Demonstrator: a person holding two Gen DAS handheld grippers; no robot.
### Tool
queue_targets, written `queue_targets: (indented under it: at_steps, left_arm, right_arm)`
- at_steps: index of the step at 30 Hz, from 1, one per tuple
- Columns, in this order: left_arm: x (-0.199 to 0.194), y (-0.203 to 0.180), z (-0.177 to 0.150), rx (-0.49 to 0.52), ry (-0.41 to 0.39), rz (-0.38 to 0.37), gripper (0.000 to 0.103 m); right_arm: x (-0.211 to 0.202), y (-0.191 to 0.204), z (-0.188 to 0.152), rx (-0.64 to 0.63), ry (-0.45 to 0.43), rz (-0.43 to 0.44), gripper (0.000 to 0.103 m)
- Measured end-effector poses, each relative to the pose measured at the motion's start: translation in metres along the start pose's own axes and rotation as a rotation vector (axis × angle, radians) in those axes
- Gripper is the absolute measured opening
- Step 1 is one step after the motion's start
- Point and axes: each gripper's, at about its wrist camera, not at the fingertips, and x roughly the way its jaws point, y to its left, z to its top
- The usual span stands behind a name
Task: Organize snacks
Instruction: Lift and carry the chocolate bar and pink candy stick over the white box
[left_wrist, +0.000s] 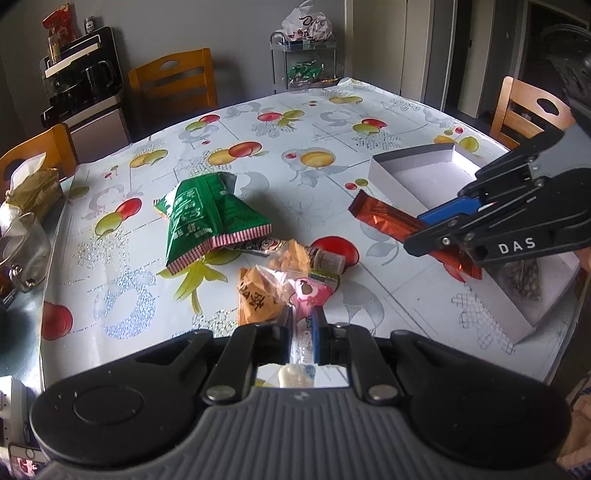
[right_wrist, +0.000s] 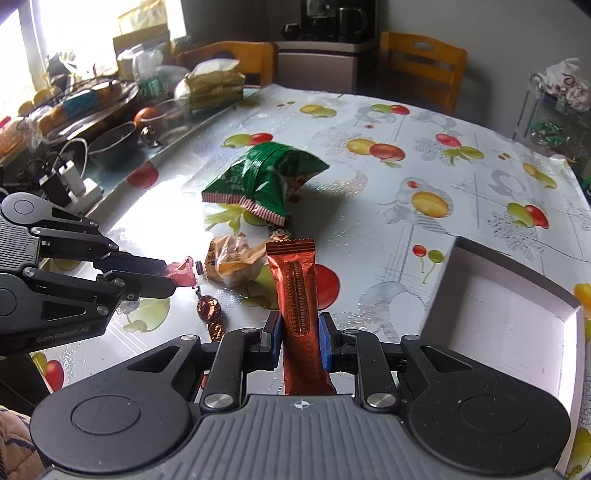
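The right gripper (right_wrist: 300, 334) has its jaws clamped on the brown biscuit bar (right_wrist: 297, 295), whose long axis runs straight out ahead along the fingers, lifted clear of the worktop (right_wrist: 461, 147). The white box (right_wrist: 443, 273) lies just to that gripper's right, its open top facing up, so this is the nearer hand for it; I judge the coming move to be a short swing rightward that lays the bar lengthwise inside. The left gripper (left_wrist: 301, 332) has its jaws clenched on a pink sweet wrapper (left_wrist: 308, 291), held above the loose pile beside the green snack bag (left_wrist: 207, 218), with the box well over to its right
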Motion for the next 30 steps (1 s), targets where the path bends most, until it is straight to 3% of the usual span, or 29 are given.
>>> queue_targets:
  at_steps: [30]
  left_arm:
    - [0.01, -0.069, 0.042, 0.169, -0.064, -0.151, 0.006]
  right_arm:
    - [-0.04, -0.049, -0.028, 0.146, -0.044, -0.113, 0.022]
